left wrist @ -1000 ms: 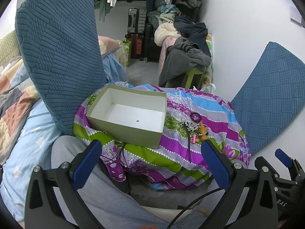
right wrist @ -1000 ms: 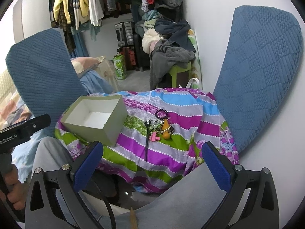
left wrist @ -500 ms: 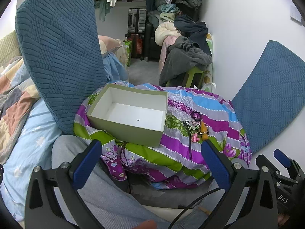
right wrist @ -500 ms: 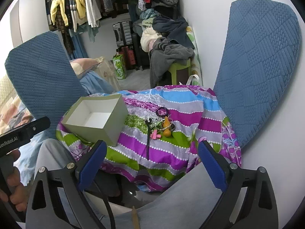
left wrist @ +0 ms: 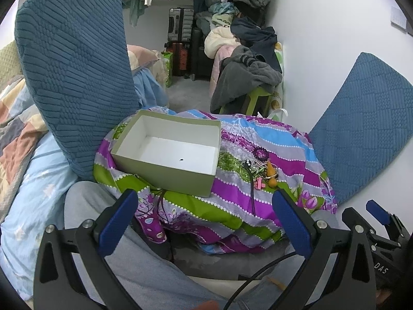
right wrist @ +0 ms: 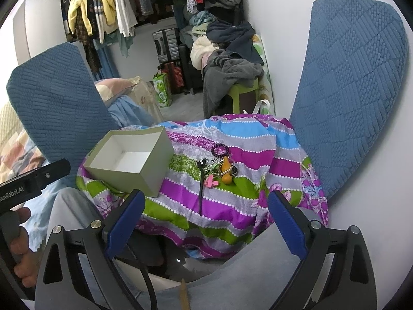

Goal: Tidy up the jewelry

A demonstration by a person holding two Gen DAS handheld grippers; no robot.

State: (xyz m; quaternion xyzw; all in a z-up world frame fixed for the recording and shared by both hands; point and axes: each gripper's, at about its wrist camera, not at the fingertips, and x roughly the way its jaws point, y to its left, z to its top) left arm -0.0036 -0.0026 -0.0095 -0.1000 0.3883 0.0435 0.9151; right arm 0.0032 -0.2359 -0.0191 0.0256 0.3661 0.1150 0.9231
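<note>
An open, empty grey-green box (left wrist: 165, 177) (right wrist: 155, 171) sits on the left of a striped cloth (left wrist: 232, 201) (right wrist: 232, 196) over a mound. To its right lies a small jewelry pile (left wrist: 260, 165) (right wrist: 222, 168): a purple flower piece, an orange gourd charm (right wrist: 226, 173), a pink clip (right wrist: 210, 182) and rings. A long black hair stick (left wrist: 251, 188) (right wrist: 201, 188) runs from the pile toward me. My left gripper (left wrist: 204, 201) hangs open short of the cloth with nothing between its fingers. My right gripper (right wrist: 205, 201) is also open and empty, short of the hair stick.
Two blue quilted cushions (left wrist: 74, 72) (right wrist: 348, 90) flank the mound. A person's grey-clad legs (left wrist: 103, 232) lie under both grippers. A wall is at the right. Behind are a green stool piled with clothes (right wrist: 229, 72), suitcases and hanging garments.
The right gripper's jaws have drawn in slightly. The box, the jewelry and the left gripper have stayed put.
</note>
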